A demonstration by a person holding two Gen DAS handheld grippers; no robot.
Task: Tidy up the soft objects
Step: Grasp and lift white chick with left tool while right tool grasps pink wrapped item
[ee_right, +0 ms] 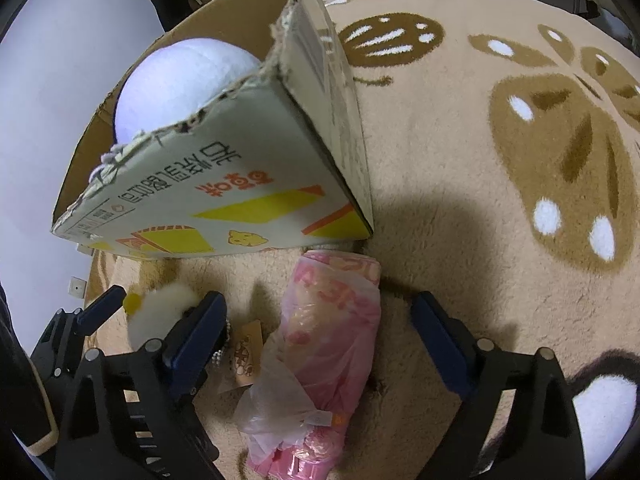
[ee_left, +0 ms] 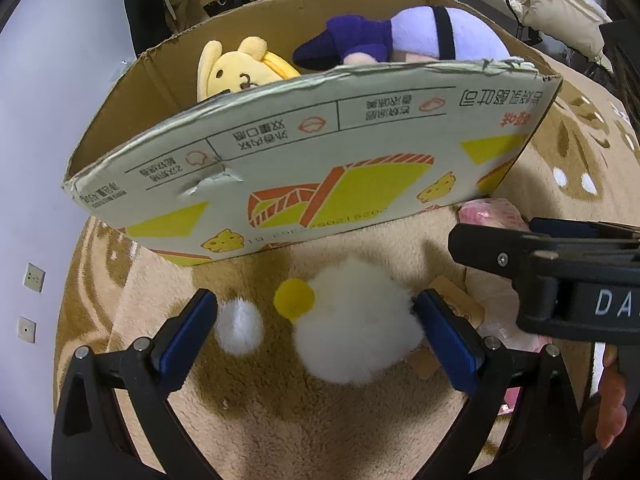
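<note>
- My left gripper hangs over the patterned rug, fingers apart on either side of a white fluffy toy with a yellow pompom; its right pad sits at the fur's edge, though I cannot tell if it presses.
- My right gripper stands with fingers wide apart over a pink toy in a clear plastic bag, which lies on the rug between them, untouched.
- The cardboard box stands just beyond both toys and already holds a yellow plush and a purple plush.
- I judge the step in hand to be a double pick-up: both tools are lined up, neither has a grip yet.
- The next move calls for lowering each pair of fingers around its toy and closing gently, taking the bag by its body, not the loose film, then lifting clear of the box's torn front wall.
</note>
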